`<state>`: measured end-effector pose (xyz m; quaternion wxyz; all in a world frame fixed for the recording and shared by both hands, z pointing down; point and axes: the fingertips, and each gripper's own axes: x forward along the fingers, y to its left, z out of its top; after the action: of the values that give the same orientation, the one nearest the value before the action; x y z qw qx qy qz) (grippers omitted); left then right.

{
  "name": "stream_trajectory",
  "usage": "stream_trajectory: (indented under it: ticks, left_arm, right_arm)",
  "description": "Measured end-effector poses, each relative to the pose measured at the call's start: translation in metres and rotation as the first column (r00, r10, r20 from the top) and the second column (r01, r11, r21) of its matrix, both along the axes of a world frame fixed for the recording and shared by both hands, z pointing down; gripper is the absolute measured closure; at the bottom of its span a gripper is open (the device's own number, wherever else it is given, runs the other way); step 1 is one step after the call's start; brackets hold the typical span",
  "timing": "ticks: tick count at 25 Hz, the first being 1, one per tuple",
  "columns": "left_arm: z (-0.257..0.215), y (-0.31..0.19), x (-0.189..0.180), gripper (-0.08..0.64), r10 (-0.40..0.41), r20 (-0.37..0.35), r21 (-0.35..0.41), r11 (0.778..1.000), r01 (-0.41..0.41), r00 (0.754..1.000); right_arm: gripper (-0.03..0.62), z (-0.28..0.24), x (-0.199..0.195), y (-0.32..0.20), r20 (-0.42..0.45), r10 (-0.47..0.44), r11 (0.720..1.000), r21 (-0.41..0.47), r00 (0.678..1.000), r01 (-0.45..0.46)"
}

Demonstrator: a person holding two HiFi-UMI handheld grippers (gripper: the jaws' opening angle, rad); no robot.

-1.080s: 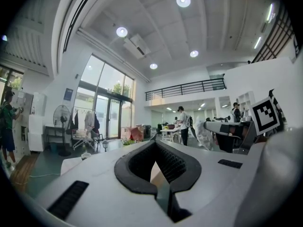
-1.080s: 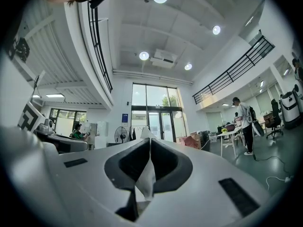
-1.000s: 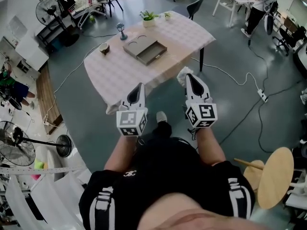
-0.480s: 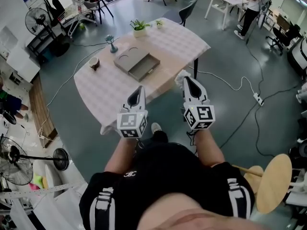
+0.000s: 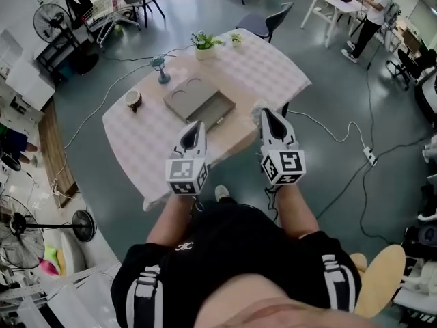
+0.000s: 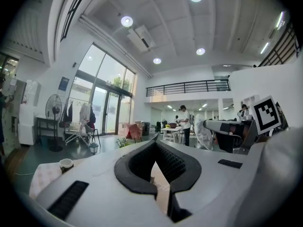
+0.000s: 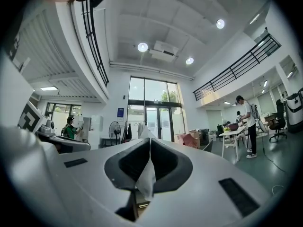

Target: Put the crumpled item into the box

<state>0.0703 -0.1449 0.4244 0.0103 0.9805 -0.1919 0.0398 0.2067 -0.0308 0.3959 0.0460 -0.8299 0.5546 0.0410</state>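
Head view: a table in checked cloth stands on a grey floor. The left gripper hangs over its near edge, the box just ahead of it and a cup ahead-left. The right gripper shows a white wad at its tip.

Left gripper view: jaw tips meet on nothing. A fan and glass doors stand ahead-left.

Right gripper view: jaws pinch the wad. A person stands far right.
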Motion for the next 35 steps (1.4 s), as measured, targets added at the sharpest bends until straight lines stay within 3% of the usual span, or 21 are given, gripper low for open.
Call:
stream_trajectory:
  ticks: [9,16,25,35]
  left_arm:
    - [-0.003,-0.112,0.053,0.569,-0.031,-0.003,-0.021,0.999,0.031,1.000]
    - [0.010,-0.172,0.082,0.569,-0.025,0.007,-0.033,0.999,0.025,1.000]
    - [0.011,-0.212,0.073,0.569,-0.078,0.022,-0.047,0.996,0.079,0.997]
    - [0.016,-0.249,0.041,0.569,-0.263,0.028,-0.076,0.962,0.264,0.965]
  right_arm:
    - [0.580,-0.007,0.054,-0.118,-0.031,-0.034,0.999,-0.027,0.999,0.033]
    - [0.581,0.001,0.081,-0.183,-0.021,-0.044,0.999,-0.028,0.999,0.044]
    - [0.580,0.004,0.079,-0.236,0.006,-0.108,0.993,-0.047,0.994,0.109]
    - [0.580,0.006,0.067,-0.296,0.013,-0.281,0.959,-0.040,0.960,0.281]
